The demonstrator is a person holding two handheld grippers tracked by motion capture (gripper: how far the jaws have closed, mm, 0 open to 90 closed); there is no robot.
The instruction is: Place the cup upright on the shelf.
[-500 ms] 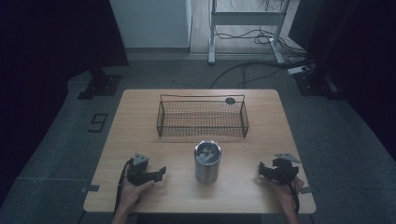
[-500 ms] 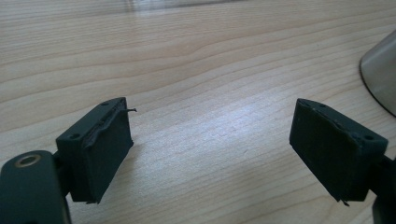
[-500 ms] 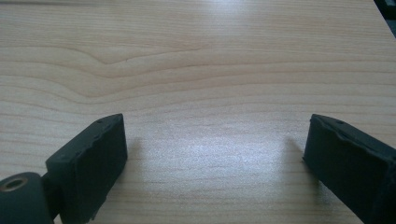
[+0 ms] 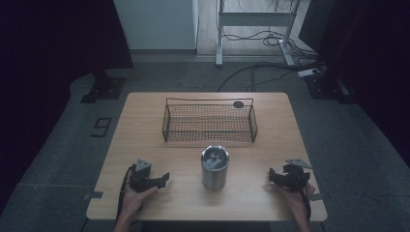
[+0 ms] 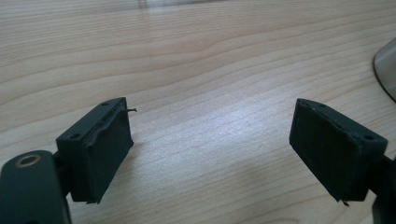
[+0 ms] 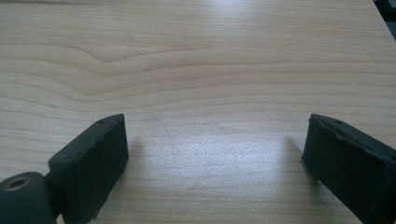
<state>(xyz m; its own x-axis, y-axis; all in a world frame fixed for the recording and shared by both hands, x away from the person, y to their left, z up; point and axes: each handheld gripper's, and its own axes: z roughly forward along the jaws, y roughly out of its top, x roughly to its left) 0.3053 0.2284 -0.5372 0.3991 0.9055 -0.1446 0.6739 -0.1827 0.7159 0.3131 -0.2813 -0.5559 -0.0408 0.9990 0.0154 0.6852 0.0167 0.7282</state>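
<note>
— On the wooden table (image 4: 145, 121), what sits where?
— A wire basket (image 4: 209, 121) stands toward the far side. Nearer the person, a metal cup (image 4: 214, 167) stands upright at the middle, between both tools and apart from each.
— And the tools?
— The left gripper (image 4: 163, 179) and right gripper (image 4: 273, 176) rest near the front edge, jaws spread wide, grasping nothing.
</note>
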